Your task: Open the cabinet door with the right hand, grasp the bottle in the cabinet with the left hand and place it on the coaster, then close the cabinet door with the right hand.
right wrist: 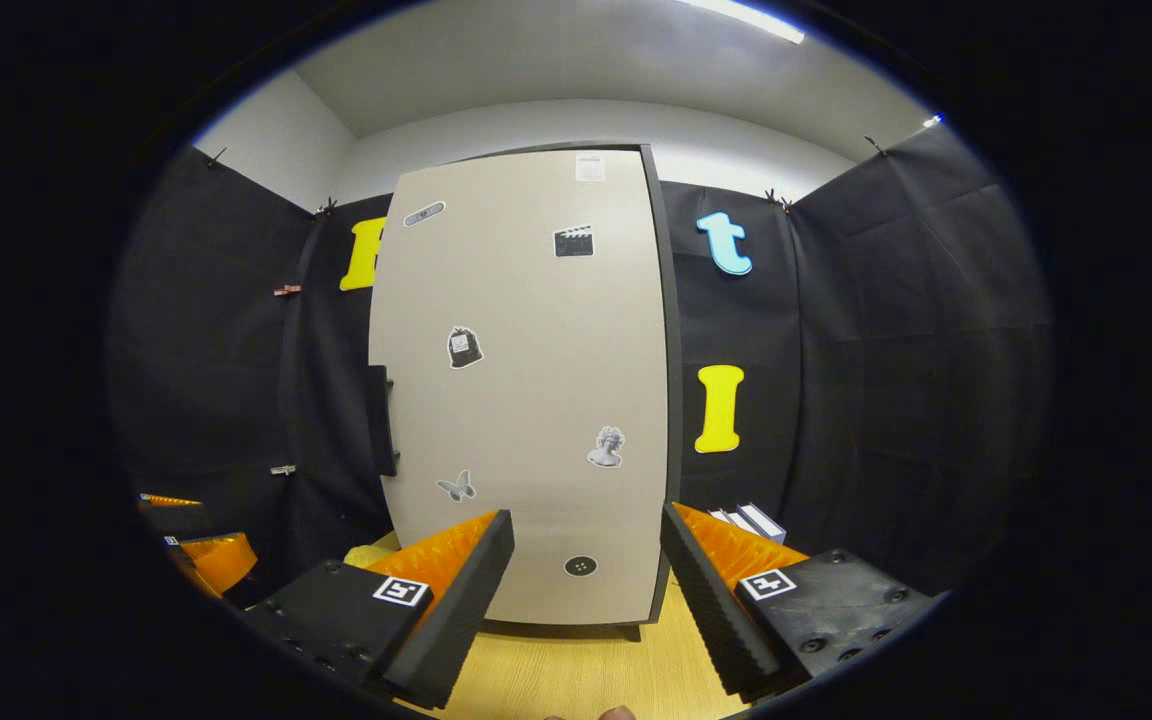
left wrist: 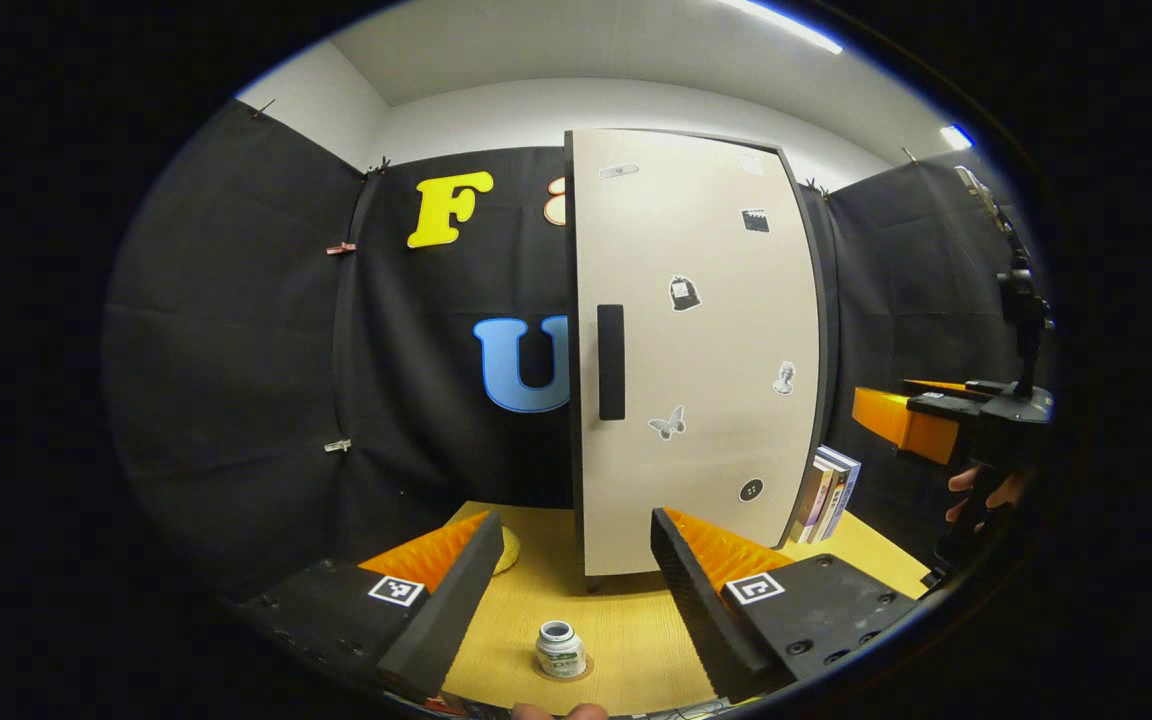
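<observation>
Now small white bottle [left wrist: 560,648] on round coaster [left wrist: 542,671], near bench [left wrist: 626,620] front edge; beige cabinet door [left wrist: 696,350] looks closed. Left gripper [left wrist: 568,572] and right gripper [right wrist: 586,580] both spread, empty. Risk: left gripper's drop or swing topples bottle.

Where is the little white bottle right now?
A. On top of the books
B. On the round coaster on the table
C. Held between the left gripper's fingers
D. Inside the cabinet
B. In the left gripper view the bottle stands upright on the coaster on the wooden table, in front of the shut cabinet door, with the left gripper open above it and not touching it.
</observation>
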